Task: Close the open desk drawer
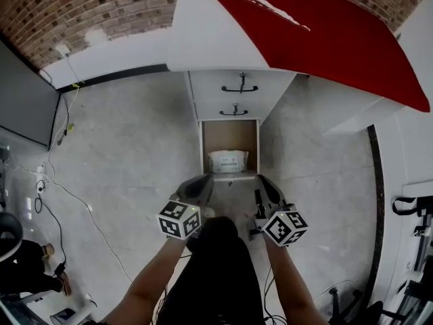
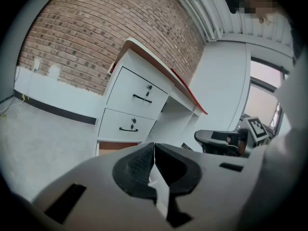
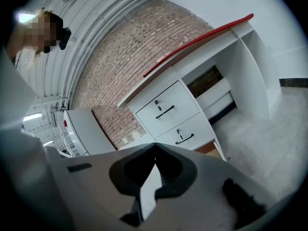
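A white desk [image 1: 223, 39] with a red top stands ahead. Its drawer unit has two closed drawers with black handles [image 1: 239, 87]. The bottom drawer [image 1: 231, 141] is pulled out toward me, with a brown inside and a white packet [image 1: 229, 161] lying in it. My left gripper [image 1: 203, 180] and right gripper [image 1: 262, 180] hover just in front of the open drawer's front edge, both shut and empty. In the left gripper view the jaws [image 2: 154, 146] meet below the drawers [image 2: 127, 126]. The right gripper view shows shut jaws [image 3: 155, 146] under the drawer fronts [image 3: 168, 110].
A dark screen [image 1: 26, 103] leans at the left, with cables [image 1: 67, 195] trailing over the grey floor. Black gear [image 1: 413, 212] stands at the right edge. A white cabinet [image 3: 84, 129] stands left of the desk in the right gripper view. A brick wall [image 1: 81, 12] runs behind.
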The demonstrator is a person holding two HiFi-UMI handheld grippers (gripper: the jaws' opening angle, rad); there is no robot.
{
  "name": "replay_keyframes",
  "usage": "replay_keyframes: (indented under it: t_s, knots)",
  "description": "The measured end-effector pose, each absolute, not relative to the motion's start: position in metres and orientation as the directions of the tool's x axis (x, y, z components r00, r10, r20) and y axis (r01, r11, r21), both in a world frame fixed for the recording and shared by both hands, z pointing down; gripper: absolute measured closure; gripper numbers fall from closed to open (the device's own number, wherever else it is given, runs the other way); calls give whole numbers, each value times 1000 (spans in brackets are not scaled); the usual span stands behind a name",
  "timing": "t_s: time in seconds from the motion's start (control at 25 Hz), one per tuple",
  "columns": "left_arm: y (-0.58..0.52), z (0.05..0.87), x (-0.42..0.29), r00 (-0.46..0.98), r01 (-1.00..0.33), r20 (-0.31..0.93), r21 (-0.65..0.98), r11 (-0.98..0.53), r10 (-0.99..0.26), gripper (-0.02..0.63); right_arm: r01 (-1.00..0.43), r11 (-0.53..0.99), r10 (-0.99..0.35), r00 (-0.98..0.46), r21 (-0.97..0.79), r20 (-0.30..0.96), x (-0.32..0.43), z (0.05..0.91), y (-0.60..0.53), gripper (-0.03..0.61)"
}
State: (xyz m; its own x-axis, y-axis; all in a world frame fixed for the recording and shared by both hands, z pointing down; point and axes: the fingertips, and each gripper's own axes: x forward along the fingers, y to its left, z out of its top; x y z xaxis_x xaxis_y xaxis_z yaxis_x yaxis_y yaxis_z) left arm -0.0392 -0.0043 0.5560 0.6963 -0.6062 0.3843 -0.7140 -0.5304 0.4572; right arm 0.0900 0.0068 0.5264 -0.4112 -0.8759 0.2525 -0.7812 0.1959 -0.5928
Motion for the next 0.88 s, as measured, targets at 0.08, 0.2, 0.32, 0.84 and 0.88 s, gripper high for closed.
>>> replay_keyframes:
  t_s: [0.08, 0.2, 0.32, 0.84, 0.88]
  knots:
    - [-2, 572, -38, 698, -712, 383, 457, -533, -605, 604, -780, 191, -879, -407, -596, 250, 92, 543, 9, 572]
    - [-1, 599, -38, 700, -710, 380, 460, -534, -605, 604, -775, 176, -886, -394, -608, 246, 97, 571, 10, 572]
    - [-1, 626, -40, 697, -713, 384, 464, -527, -606, 604, -766, 151, -893, -377, -624, 247, 102, 599, 9, 572]
    - [-10, 721, -47, 681, -715, 335, 497, -492, -651, 604, -731, 119, -915, -344, -672, 212, 111, 700, 2, 572]
    - [-11, 726, -48, 680, -714, 329, 499, -491, -655, 604, -726, 121, -918, -341, -677, 202, 112, 705, 1, 572]
